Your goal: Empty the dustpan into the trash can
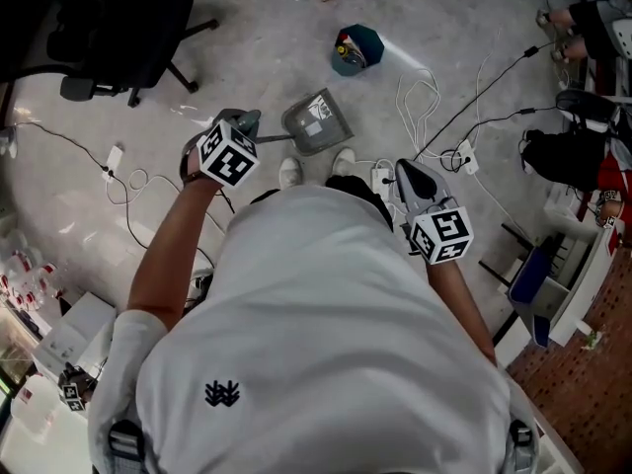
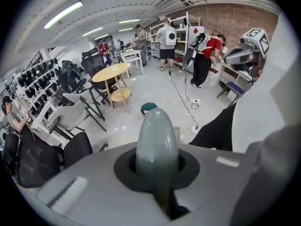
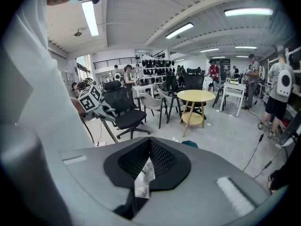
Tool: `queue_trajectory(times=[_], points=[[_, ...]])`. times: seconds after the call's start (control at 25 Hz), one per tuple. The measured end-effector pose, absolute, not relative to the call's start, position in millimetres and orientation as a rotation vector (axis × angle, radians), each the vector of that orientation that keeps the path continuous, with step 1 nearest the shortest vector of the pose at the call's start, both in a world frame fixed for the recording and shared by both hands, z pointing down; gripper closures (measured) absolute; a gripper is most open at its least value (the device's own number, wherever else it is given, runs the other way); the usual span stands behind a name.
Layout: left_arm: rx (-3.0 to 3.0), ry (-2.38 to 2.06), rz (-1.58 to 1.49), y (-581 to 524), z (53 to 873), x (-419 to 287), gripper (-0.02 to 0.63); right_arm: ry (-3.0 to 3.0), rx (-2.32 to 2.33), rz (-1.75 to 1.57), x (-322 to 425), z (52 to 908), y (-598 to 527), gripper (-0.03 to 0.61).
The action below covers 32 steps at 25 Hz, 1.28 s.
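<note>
Pale marbled floor (image 1: 247, 57) runs across a large workshop with strip lights overhead, a brick wall and shelving at the back, and several people standing there. Loose white and black cables (image 1: 420, 92) trail across the floor.

Counted: one grey dustpan (image 1: 318, 121), one dark teal trash can (image 1: 356, 49), one black office chair (image 1: 118, 23) close by, one round yellow table (image 2: 111, 73), two white shoes (image 1: 289, 172), two grippers.

The dustpan sits just ahead of the shoes, its pan turned toward the trash can, which stands on the floor a little beyond it, apart. Whether the pan touches the floor I cannot tell.

The left gripper (image 1: 240, 131) has its jaws clamped tight round the dustpan's grey-green handle (image 2: 156, 142). The right gripper (image 1: 410, 174) has its jaws closed, pinching a white scrap (image 3: 142, 179).
</note>
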State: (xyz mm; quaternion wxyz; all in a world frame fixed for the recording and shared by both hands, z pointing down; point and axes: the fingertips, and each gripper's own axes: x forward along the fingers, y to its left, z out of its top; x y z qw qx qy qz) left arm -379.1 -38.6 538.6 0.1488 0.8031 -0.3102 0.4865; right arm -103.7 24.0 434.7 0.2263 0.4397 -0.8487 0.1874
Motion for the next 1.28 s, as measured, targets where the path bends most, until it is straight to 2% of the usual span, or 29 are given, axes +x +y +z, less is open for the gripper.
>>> queue_trajectory(times=[0.84, 1.28], points=[[2.314, -0.842, 1.554, -26.1, 550.3, -398.9, 0.557, -2.344, 1.187, 0.478, -124.2, 433.0, 14.9, 0.577], [2.322, -0.805, 1.528, -32.7, 552.2, -389.3, 0.557, -2.333, 1.196, 0.488, -120.4, 435.2, 9.4, 0.577]])
